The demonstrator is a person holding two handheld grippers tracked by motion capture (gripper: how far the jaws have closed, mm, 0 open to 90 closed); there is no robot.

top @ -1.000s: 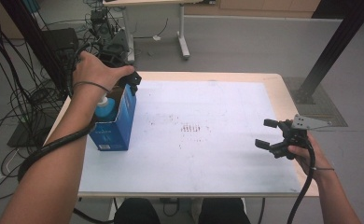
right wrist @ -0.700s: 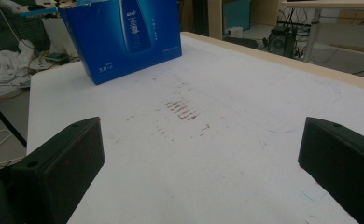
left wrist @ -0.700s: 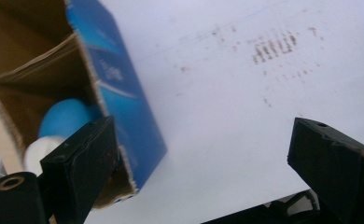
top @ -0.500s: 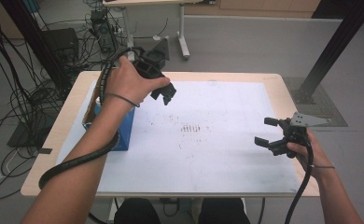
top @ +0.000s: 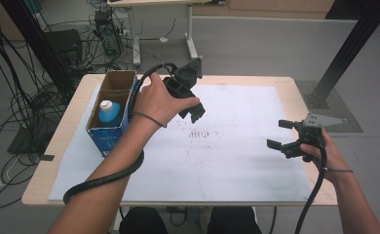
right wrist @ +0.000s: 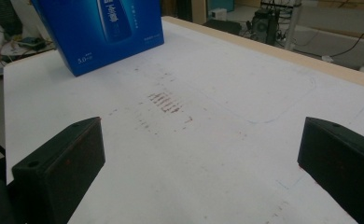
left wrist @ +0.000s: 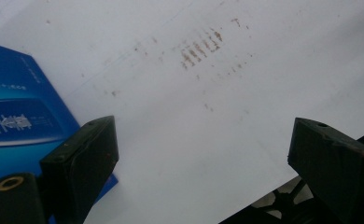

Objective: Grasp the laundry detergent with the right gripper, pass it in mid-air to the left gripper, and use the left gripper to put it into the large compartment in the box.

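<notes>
An open-topped blue carton (top: 105, 134) stands at the table's left side, and a blue bottle with a white cap (top: 109, 110) sits upright inside it. My left gripper (top: 194, 113) hovers above the table to the right of the carton, open, with nothing between its jaws (left wrist: 201, 135). In the left gripper view the carton's printed side (left wrist: 17, 121) lies at the lower left. My right gripper (top: 275, 134) is held low near the table's right edge, open and empty (right wrist: 201, 128). It faces the carton (right wrist: 101, 28) across the table.
A white sheet (top: 237, 165) covers the wooden table (top: 56, 161). A patch of brown smudge marks (top: 198, 134) lies at its middle. Cables, equipment and another table's legs crowd the floor behind and to the left.
My left gripper has risen from the carton's top and swung right over the table, leaving the bottle standing inside. The right gripper has stayed put.
</notes>
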